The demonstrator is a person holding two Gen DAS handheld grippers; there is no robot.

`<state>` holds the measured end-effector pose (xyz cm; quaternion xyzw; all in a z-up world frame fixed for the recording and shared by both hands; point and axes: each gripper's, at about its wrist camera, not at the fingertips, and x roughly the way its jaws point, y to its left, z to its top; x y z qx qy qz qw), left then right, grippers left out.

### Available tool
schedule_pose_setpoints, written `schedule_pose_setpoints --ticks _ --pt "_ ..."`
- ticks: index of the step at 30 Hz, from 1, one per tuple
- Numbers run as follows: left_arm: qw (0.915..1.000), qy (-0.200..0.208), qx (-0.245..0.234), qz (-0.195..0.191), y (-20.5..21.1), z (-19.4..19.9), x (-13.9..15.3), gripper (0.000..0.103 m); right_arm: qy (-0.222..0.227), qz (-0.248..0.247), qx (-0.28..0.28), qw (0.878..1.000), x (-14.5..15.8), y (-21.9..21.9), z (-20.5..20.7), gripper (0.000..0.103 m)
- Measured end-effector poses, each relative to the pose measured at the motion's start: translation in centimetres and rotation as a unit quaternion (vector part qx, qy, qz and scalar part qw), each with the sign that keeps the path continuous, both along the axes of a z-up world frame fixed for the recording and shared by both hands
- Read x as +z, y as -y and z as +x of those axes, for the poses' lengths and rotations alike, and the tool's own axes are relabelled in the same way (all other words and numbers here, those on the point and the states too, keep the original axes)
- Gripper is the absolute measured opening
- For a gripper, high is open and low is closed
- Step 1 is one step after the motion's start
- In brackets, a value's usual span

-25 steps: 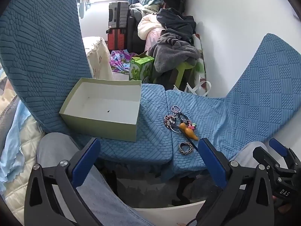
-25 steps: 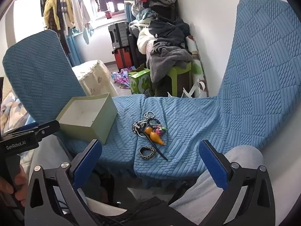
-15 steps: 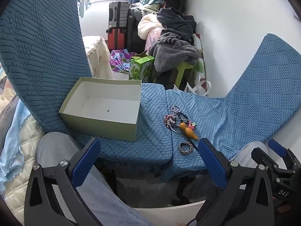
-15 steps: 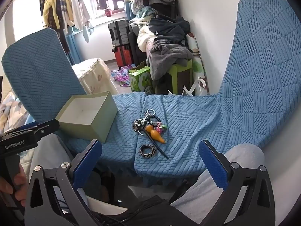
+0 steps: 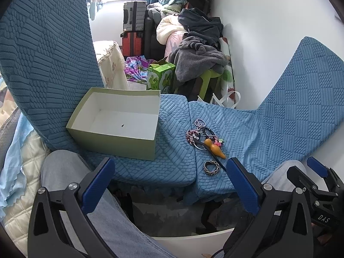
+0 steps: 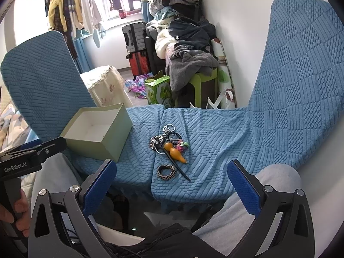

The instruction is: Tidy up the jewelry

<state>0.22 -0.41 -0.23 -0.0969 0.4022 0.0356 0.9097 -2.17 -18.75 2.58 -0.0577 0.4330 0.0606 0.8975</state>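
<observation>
Left claw [image 5: 169, 180] is held wide, nothing between the blue pads [image 5: 97, 185]; it is aimed level-to-slightly-down over the near edge of the blue cushion [image 5: 163, 167], above a grey trouser leg [image 5: 71, 172]. Right claw [image 6: 172, 180] is likewise spread wide and empty, pointed the same way, with a knee [image 6: 277, 178] just beside its right finger. Each claw is seen at the edge of the other's view: the right claw at the left view's lower right, the left claw at the right view's lower left, gripped by a hand [image 6: 18, 212].

Jewelry pile [image 5: 202, 134] is lying on the cushion, ahead of both claws and clear of them, right of the seam between the two seat pads.
- Hair stick [image 5: 212, 150]: long axis is run diagonally, gourd end [image 5: 215, 148] toward the pile, thin black tip toward the near right.
- Patterned ring [image 5: 212, 167]: laid flat, nearest the claws, touching or just beside the stick; which one cannot be told.
- Beaded strands and a metal ring are tangled at the far end of the stick.

Box [image 5: 116, 122]: open, pale green, white inside, set on the cushion left of the pile, well apart from it, long side across the left view. A dark speck is seen on its floor.
</observation>
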Motion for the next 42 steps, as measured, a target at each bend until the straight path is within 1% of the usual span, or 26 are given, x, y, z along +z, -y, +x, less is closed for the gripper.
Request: schedule_pose_setpoints --ticks 10,16,22,27,32,42 --pt "1.0000 -0.003 -0.004 -0.002 0.3 0.0 -0.4 0.103 -0.007 0.002 -0.004 1.000 -0.1 0.3 -0.2 0.103" --pt "0.9998 -0.008 -0.004 -0.019 0.8 1.0 -1.1 0.103 -0.015 0.000 -0.013 1.000 -0.3 0.7 0.1 0.103" --pt "0.9998 -0.006 -0.013 -0.013 1.8 1.5 -1.1 0.103 -0.019 0.005 -0.020 1.000 -0.1 1.3 0.3 0.103" --pt "0.9998 -0.010 -0.012 -0.013 1.7 1.7 -0.8 0.103 -0.023 0.010 -0.021 0.999 -0.1 1.4 0.4 0.103" --pt "0.9997 0.000 -0.017 -0.015 1.9 1.9 -0.1 0.103 -0.024 0.014 -0.018 0.999 0.0 1.2 0.8 0.103" --pt "0.9994 -0.009 -0.027 -0.017 2.0 2.4 -0.8 0.103 -0.026 0.032 -0.013 0.999 -0.1 1.6 1.9 0.103"
